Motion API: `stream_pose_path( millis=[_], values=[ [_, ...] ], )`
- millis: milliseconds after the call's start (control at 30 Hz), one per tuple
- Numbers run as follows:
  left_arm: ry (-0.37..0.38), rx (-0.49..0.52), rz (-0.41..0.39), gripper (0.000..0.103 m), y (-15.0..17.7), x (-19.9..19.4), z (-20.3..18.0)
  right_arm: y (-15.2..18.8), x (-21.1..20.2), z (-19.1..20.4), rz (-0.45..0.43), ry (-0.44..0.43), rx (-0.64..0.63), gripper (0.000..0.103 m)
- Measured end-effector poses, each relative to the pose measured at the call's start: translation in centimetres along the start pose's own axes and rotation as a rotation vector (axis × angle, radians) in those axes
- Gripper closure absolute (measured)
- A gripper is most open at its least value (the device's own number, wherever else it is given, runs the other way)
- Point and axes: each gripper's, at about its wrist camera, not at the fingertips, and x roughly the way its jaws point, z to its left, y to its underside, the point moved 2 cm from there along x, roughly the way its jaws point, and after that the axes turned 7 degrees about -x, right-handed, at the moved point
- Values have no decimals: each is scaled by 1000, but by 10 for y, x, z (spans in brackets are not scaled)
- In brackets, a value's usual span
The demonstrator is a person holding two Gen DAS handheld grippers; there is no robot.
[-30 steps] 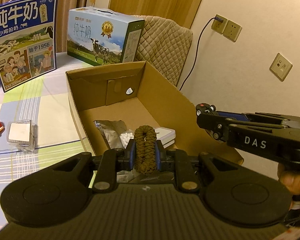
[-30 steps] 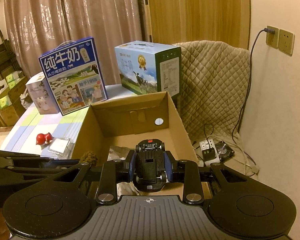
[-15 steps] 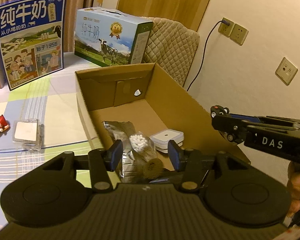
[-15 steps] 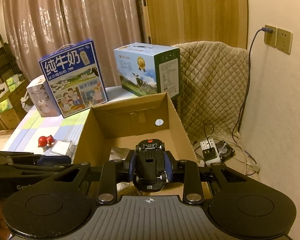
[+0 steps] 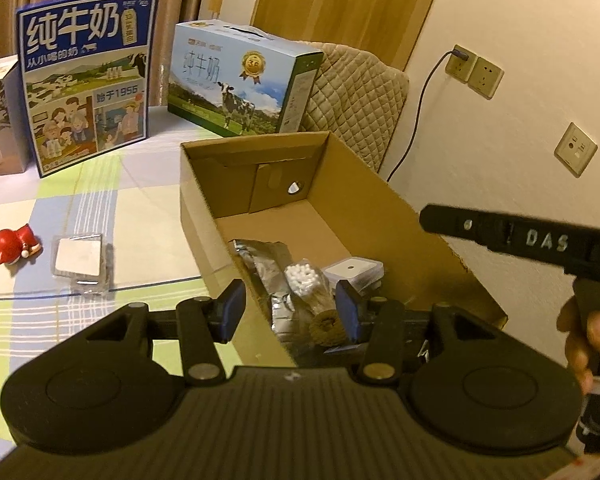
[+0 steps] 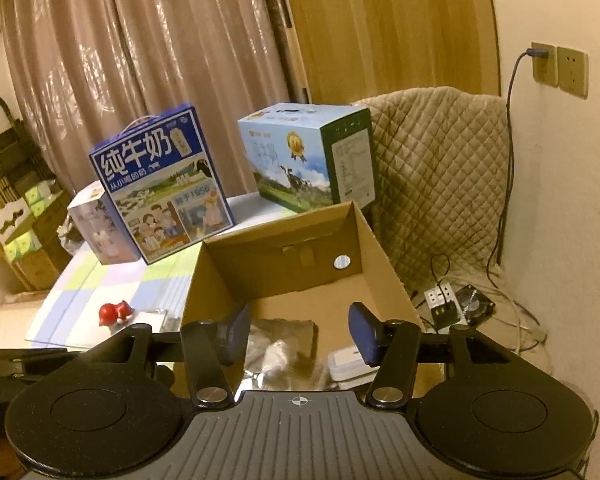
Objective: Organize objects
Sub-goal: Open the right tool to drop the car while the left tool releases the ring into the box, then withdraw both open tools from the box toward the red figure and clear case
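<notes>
Each hand-held gripper (image 5: 290, 312) is built of black plastic, with blue finger pads (image 5: 233, 307), brass-coloured pivot screws and round discs; "DAS" is lettered on the right hand-held gripper (image 5: 540, 242).

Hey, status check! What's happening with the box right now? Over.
Both hand-held grippers, left and right, open, empty. Cardboard box holds foil pouch. Nothing blocking.

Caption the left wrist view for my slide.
Open left gripper over a cardboard box holding a foil pouch.

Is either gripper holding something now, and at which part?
Nothing is held. The left gripper is open above the box; the right gripper has just opened, with nothing between its jaws.
</notes>
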Motion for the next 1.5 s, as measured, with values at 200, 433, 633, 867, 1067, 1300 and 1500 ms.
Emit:
stream_pose_path(
  millis=[200, 433, 633, 867, 1067, 1300, 1500],
  values=[
    [-17, -23, -7, 59, 5, -13, 13, 2, -9, 7, 17, 11, 1, 51],
    [-32, -29, -19, 56, 15, -40, 20, 1, -36, 26, 1, 19, -6, 51],
    [-51, -32, -44, 46, 23, -73, 27, 2, -55, 52, -5, 15, -16, 51],
    [-76, -36, -83, 31, 34, -112, 41, 7, -70, 86, -11, -14, -33, 50],
    [-114, -48, -101, 19, 44, -137, 63, 10, -72, 116, -11, -51, -56, 50],
    [-177, -54, -117, 10, 55, -163, 104, 19, -67, 148, -11, -100, -82, 50],
    [-272, -55, -115, 8, 60, -175, 147, 29, -52, 174, 7, -136, -107, 50]
  ],
)
